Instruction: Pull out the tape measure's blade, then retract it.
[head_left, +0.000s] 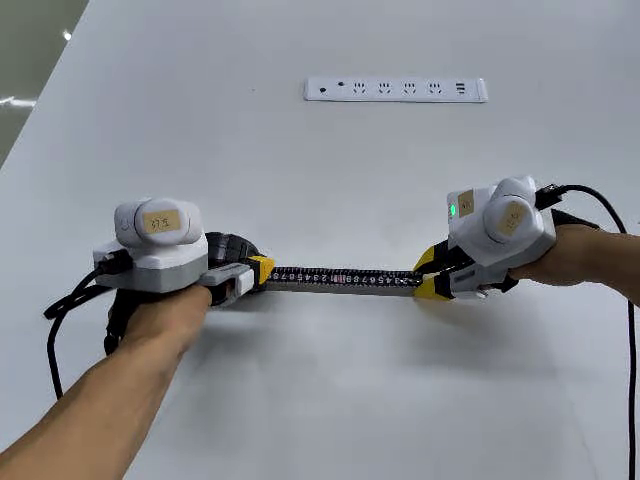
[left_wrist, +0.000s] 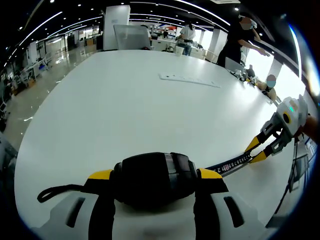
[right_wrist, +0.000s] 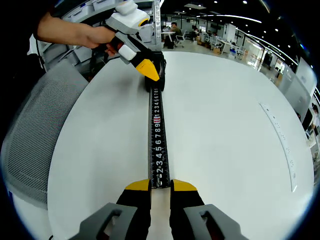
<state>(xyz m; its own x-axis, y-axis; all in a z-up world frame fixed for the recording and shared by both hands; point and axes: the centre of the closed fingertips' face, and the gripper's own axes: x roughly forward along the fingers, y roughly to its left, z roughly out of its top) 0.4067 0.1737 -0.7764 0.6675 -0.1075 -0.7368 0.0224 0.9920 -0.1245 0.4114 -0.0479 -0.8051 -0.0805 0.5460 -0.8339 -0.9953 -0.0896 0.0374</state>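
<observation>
Left tongs (left_wrist: 156, 175), yellow-tipped, are clamped on the one black rounded plastic tape measure case (left_wrist: 155, 187), which sits on the white desk (head_left: 350, 380). Its single dark blade with white numerals (head_left: 340, 277) lies pulled out flat to the right tongs (right_wrist: 160, 186), pinched on its end. One white power strip (head_left: 396, 90) lies beyond.

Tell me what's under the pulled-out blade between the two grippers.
Bare white table lies under the blade. Its tip is covered between the right gripper's jaws, and the case sits clamped in the left gripper.
</observation>
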